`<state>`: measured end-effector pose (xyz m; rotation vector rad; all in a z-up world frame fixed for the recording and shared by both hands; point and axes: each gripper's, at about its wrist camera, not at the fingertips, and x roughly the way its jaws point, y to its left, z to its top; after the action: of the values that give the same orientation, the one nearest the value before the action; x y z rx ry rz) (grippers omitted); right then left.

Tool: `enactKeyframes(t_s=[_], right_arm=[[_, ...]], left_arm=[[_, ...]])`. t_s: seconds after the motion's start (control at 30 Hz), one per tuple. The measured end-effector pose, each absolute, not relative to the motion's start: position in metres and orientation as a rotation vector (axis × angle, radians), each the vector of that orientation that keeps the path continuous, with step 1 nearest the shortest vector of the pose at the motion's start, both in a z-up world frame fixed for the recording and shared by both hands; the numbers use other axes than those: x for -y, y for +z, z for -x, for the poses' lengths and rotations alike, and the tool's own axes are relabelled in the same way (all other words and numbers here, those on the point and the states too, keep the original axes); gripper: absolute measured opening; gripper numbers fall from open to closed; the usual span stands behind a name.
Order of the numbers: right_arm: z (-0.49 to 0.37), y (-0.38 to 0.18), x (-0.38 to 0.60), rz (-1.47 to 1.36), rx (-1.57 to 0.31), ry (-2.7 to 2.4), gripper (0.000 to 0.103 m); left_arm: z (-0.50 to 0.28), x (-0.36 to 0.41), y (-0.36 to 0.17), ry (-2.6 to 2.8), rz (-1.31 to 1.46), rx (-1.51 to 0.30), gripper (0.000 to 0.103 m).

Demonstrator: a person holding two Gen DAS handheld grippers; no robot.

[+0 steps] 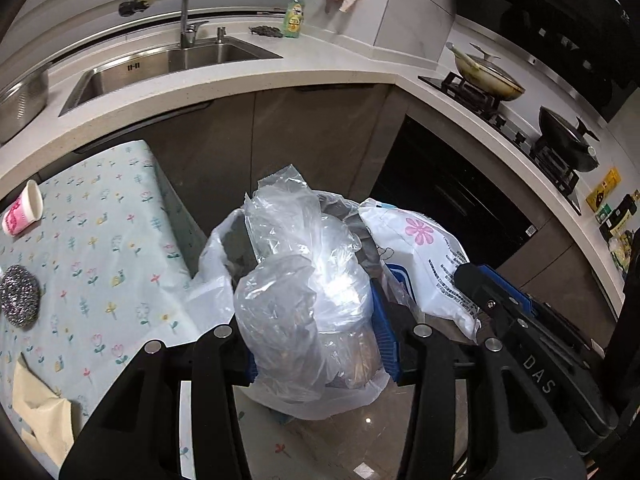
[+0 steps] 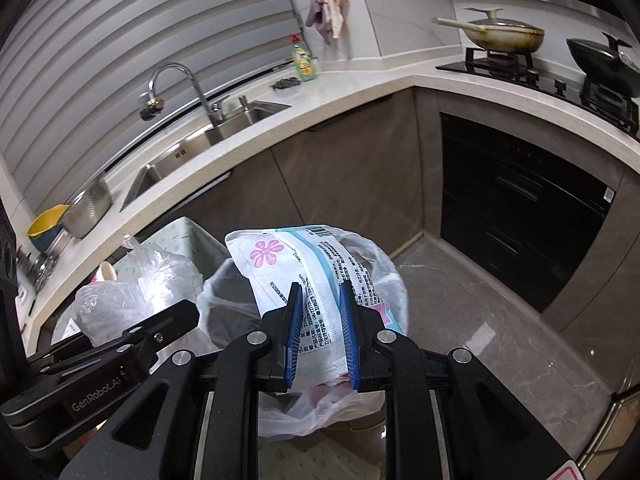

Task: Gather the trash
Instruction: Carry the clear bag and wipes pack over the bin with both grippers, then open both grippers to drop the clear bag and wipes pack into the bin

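Note:
My left gripper is shut on a crumpled clear plastic bag, which bulges between its blue pads. It hangs over a grey trash bin with a translucent white liner. My right gripper is shut on a flat white wrapper with a pink flower and blue stripes, held upright above the same bin liner. In the left wrist view the right gripper and its wrapper show just right of the clear bag. In the right wrist view the left gripper and its clear bag sit at left.
A table with a floral cloth stands left of the bin, bearing a tipped paper cup, a steel scourer and beige paper. Behind are the counter with a sink, a soap bottle and a stove with pans.

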<state>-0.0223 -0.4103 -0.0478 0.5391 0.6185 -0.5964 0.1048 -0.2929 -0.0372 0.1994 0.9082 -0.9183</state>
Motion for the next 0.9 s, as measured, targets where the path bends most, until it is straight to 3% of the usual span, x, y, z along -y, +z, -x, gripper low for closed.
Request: enactKeyframes(t_s=[0.17, 0.23, 0.3, 0.4, 0.57, 0.7, 0.9], right_arm=[[0.019, -0.061, 0.421, -0.553, -0.641, -0.604, 0.018], [0.016, -0.065, 0.423, -0.555, -0.647, -0.601, 0.018], [0.012, -0.066, 0.424, -0.554, -0.650, -0.596, 0.019], [0.003, -0.067, 0.422, -0.550, -0.657, -0.577, 0.021], [-0.005, -0.063, 0.417, -0.531, -0.654, -0.565, 0.027], [-0.009, -0.057, 0.409, -0.510, -0.644, -0.566, 0.041], [-0.014, -0.047, 0.396, -0.489, -0.638, -0.553, 0.043]], left_arm=[[-0.115, 0.304, -0.057, -0.935, -0.187, -0.956, 0.047], [-0.119, 0.304, -0.061, -0.927, -0.172, -0.964, 0.054], [-0.122, 0.303, -0.062, -0.915, -0.157, -0.961, 0.069], [-0.124, 0.297, -0.059, -0.899, -0.143, -0.927, 0.083], [-0.131, 0.289, -0.052, -0.876, -0.134, -0.907, 0.086], [-0.135, 0.278, -0.046, -0.835, -0.125, -0.888, 0.087], [-0.142, 0.255, -0.037, -0.783, -0.106, -0.865, 0.087]])
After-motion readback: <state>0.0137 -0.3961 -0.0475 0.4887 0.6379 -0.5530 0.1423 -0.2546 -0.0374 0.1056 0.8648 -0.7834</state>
